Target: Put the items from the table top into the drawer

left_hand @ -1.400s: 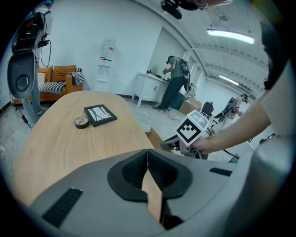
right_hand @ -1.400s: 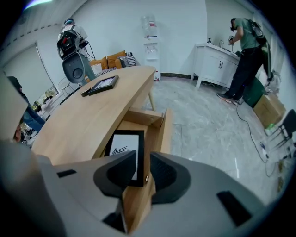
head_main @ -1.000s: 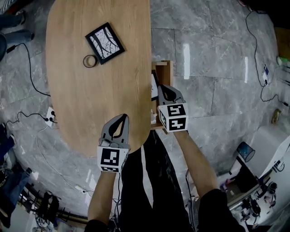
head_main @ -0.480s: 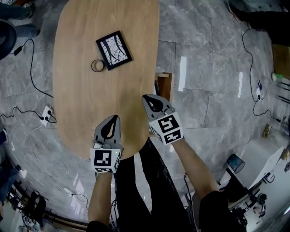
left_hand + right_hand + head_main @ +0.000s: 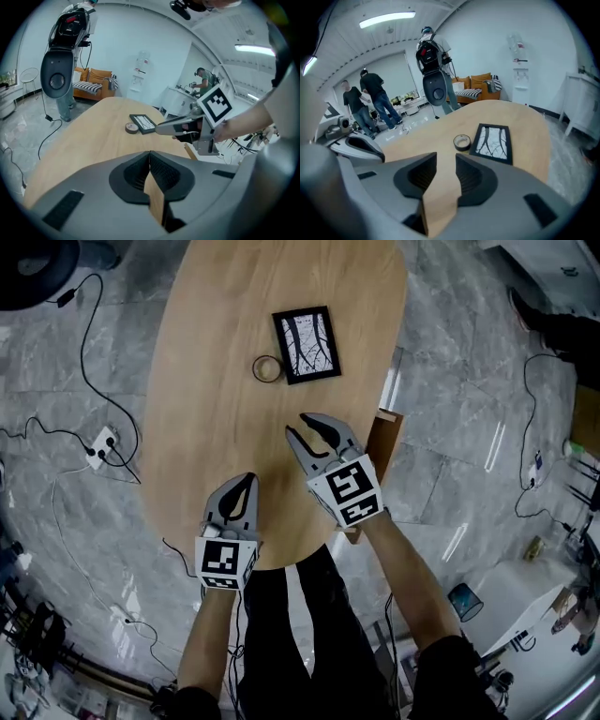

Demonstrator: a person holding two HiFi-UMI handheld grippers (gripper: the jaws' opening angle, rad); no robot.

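Our right gripper [image 5: 302, 427] has its jaws apart with nothing between them; they have just been opening. Our left gripper [image 5: 247, 480] has its jaws pressed together and is empty. It hangs over the near end of the table [image 5: 216, 409], behind the right fingers and to their left.

Ahead of the right fingers, and apart from them, lies the tape roll [image 5: 266, 368]. The frame [image 5: 306, 343] lies flat just beside the roll, on its right; we cannot confirm contact between them. To the right of the right fingers, at the table edge, the drawer [image 5: 385, 430] stands pulled out; its inside is not visible.

We judge the task as part done at most: two items remain on the table, and neither gripper has reached one.
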